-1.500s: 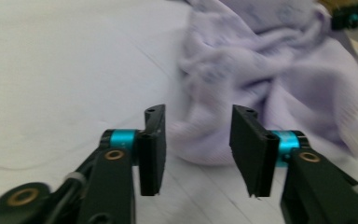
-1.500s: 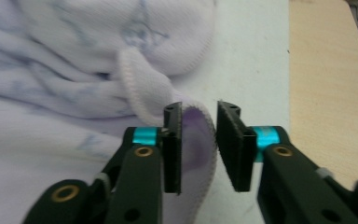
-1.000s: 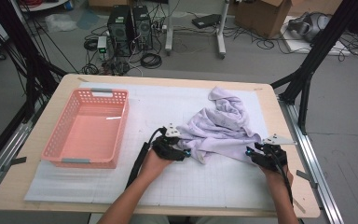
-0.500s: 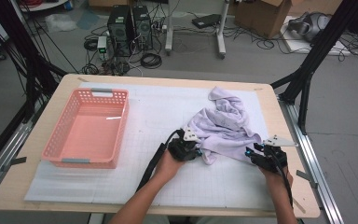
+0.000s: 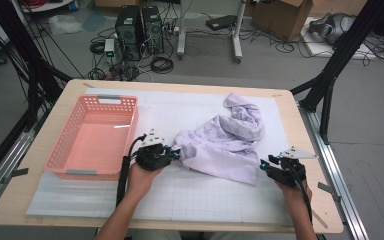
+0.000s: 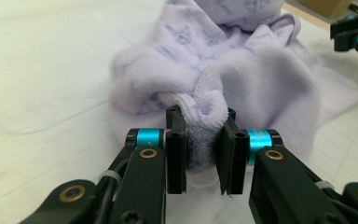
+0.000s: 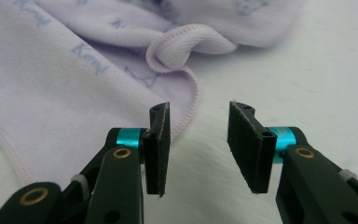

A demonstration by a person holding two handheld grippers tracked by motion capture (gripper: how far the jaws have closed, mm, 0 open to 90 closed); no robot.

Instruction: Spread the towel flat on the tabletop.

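A lilac printed towel (image 5: 225,140) lies crumpled on the white gridded mat (image 5: 190,195), right of centre. My left gripper (image 5: 176,154) is at its left edge and is shut on a bunched fold. Those jaws have just been closing, and the left gripper view shows the towel (image 6: 242,70) pinched between the pads of my left gripper (image 6: 200,149). My right gripper (image 5: 265,164) stands open beside the towel's near right corner. In the right gripper view, the towel's hemmed edge (image 7: 186,107) lies just past the left pad of my right gripper (image 7: 199,140), with nothing between the pads.
A pink plastic basket (image 5: 110,97) stands empty on the table's left side, close to my left hand. The wooden table edge (image 5: 310,150) runs just right of my right gripper. Computers and cables sit on the floor beyond the table.
My left gripper reached right into the towel, shut on its edge and drew back left, stretching the towel toward the basket. The right gripper has stayed put.
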